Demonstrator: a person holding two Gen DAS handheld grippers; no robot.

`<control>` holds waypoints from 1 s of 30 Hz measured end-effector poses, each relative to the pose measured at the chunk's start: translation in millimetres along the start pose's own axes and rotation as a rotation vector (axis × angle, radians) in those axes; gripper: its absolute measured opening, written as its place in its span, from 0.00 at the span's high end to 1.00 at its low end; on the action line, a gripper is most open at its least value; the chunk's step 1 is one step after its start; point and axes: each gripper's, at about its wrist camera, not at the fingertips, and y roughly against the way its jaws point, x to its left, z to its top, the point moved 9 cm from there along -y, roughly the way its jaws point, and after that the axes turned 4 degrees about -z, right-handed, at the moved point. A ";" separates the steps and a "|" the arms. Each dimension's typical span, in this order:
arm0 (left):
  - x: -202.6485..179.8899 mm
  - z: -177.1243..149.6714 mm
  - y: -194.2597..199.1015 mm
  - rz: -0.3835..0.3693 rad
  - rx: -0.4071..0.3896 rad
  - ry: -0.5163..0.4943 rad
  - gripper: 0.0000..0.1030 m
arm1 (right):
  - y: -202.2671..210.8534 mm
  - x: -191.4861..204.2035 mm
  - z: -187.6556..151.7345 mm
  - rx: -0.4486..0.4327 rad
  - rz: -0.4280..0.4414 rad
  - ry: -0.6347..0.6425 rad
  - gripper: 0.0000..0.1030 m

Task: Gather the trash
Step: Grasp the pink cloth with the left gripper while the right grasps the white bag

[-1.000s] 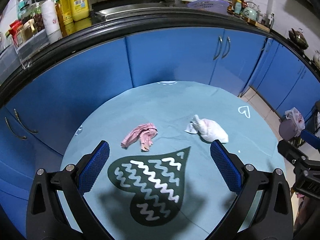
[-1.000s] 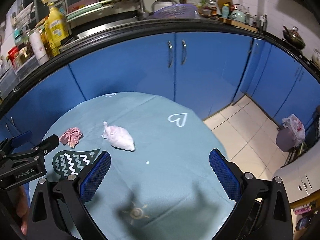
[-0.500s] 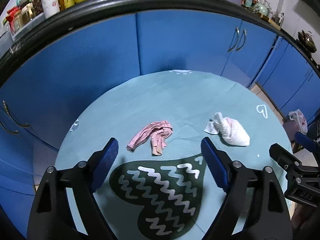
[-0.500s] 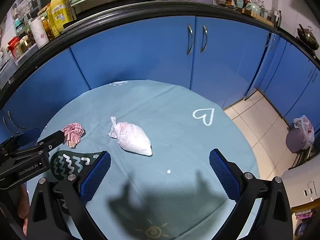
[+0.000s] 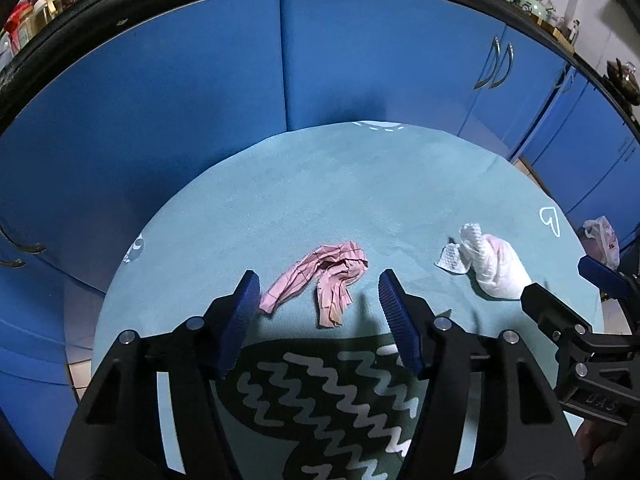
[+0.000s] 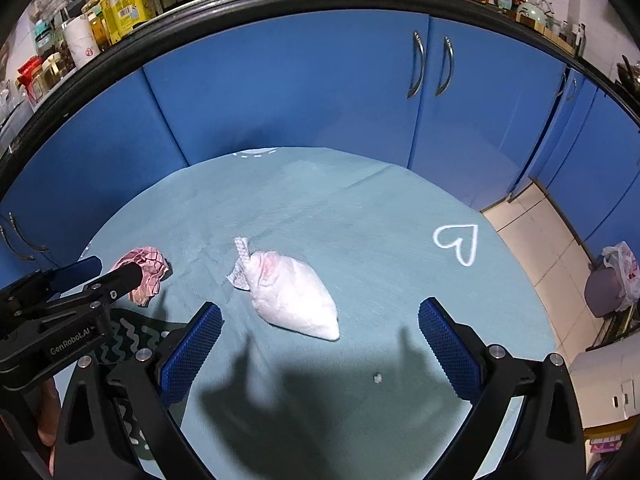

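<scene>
Your left gripper [image 5: 318, 312], jaws closing on nothing yet, points at the crumpled pink checked paper scrap [image 5: 320, 276] just ahead on the teal-clothed surface [image 5: 320, 184]; your right gripper [image 6: 320, 340], jaws apart, faces the white wadded tissue bundle [image 6: 292, 296] beside that scrap.

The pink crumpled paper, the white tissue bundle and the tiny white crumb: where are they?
pink crumpled paper [image 5: 320, 276], left wrist view, its creased middle.
white tissue bundle [image 6: 292, 296], right wrist view, its bulging body.
tiny white crumb [image 6: 377, 378], right wrist view, the whole speck.
</scene>
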 end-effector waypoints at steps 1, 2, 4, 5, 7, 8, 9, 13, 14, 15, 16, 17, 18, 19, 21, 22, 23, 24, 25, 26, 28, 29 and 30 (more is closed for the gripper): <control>0.3 0.2 -1.3 -0.002 0.002 0.001 0.40 | -2.6 1.2 0.4 0.005 0.005 0.000 0.08; 0.3 0.4 -1.5 -0.002 0.003 0.002 0.40 | -3.8 2.0 0.5 0.008 0.007 0.002 0.09; 0.6 1.8 -3.1 -0.004 0.003 0.003 0.40 | -6.5 4.7 1.4 0.008 0.004 0.008 0.24; 0.5 2.1 -4.0 -0.005 0.002 0.003 0.40 | -8.3 6.3 1.2 0.010 0.000 0.011 0.33; -0.1 3.1 -5.2 -0.007 0.001 0.004 0.40 | -12.5 9.4 0.1 0.021 0.005 0.017 0.36; -0.4 3.0 -5.7 -0.008 0.001 0.004 0.40 | -13.9 10.2 0.1 0.021 0.005 0.017 0.36; -0.5 3.2 -6.3 -0.010 0.002 0.004 0.40 | -14.4 10.2 0.0 0.021 0.005 0.018 0.36; -2.4 3.7 -9.0 -0.011 0.003 0.001 0.40 | -18.2 11.6 -0.2 0.029 0.010 0.024 0.48; -2.6 3.7 -9.9 -0.011 0.004 0.001 0.40 | -19.4 11.8 -0.3 0.031 0.011 0.025 0.48; -2.9 4.3 -11.4 -0.011 0.005 0.002 0.40 | -20.1 11.8 -0.5 0.034 0.014 0.025 0.48; -2.7 4.1 -12.0 -0.010 0.006 0.002 0.40 | -21.0 12.2 -0.4 0.034 0.015 0.025 0.48; -2.5 3.8 -12.6 -0.009 0.007 0.003 0.40 | -21.5 12.4 0.0 0.034 0.016 0.026 0.48; -2.2 3.7 -13.2 -0.009 0.007 0.004 0.40 | -22.1 13.1 0.4 0.034 0.017 0.027 0.48; -1.8 4.0 -14.3 -0.009 0.009 0.005 0.40 | -23.3 13.7 0.8 0.034 0.018 0.028 0.48; -1.5 3.7 -15.6 -0.007 0.012 0.006 0.40 | -24.8 14.9 0.7 0.039 0.024 0.031 0.48; -1.6 3.5 -16.3 -0.007 0.012 0.006 0.40 | -26.0 15.9 0.6 0.041 0.026 0.033 0.48; -1.4 3.5 -16.5 -0.008 0.013 0.006 0.41 | -27.6 17.1 0.4 0.044 0.028 0.035 0.48; -1.5 3.2 -17.2 -0.009 0.015 0.006 0.42 | -27.3 17.2 -0.1 0.044 0.028 0.037 0.48; -1.6 3.6 -18.2 -0.010 0.017 0.006 0.44 | -27.4 17.5 -0.4 0.045 0.030 0.039 0.48; -1.6 3.7 -18.7 -0.010 0.017 0.006 0.45 | -28.0 18.0 -0.5 0.047 0.031 0.040 0.48; -1.8 3.0 -19.5 -0.014 0.020 0.007 0.50 | -29.0 19.5 -1.0 0.051 0.035 0.046 0.48; -1.5 2.7 -19.3 -0.015 0.021 0.008 0.51 | -29.5 20.5 -0.9 0.051 0.036 0.049 0.48; -1.7 2.6 -19.8 -0.016 0.021 0.009 0.53 | -29.7 21.8 -1.4 0.052 0.039 0.055 0.50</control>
